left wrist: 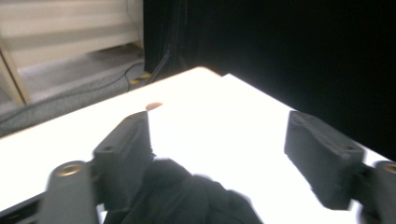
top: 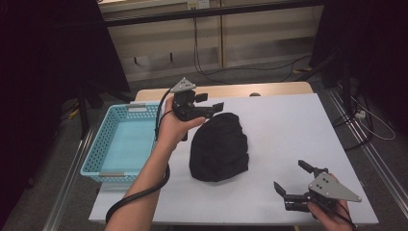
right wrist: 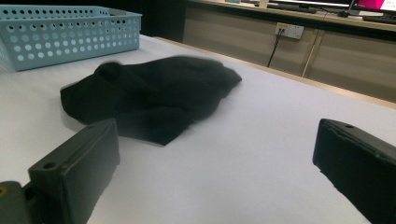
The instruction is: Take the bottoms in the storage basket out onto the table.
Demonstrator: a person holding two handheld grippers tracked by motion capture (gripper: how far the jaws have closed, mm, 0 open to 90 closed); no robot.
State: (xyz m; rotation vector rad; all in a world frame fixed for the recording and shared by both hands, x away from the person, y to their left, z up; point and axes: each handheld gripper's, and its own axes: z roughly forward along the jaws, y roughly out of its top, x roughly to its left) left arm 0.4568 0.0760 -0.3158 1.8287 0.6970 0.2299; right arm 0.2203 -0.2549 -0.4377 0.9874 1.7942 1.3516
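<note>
High view: one black cloth bundle, one light-blue basket, two grippers on one white table. Left gripper held up in the left hand, wrist bent, jaws pointing sideways over the bundle's far edge; jaws apart, nothing pinched. Basket sits behind that hand. Right gripper rests low at the near corner, jaws spread, empty, bundle well off ahead of it.

Left gripper view: bundle just under and between the spread jaws, near the left one; contact unclear, blurred. Adds a brown mark at the table's far edge.

Right gripper view: bundle crumpled ahead-left of the jaws, basket beyond it; wall socket behind.
</note>
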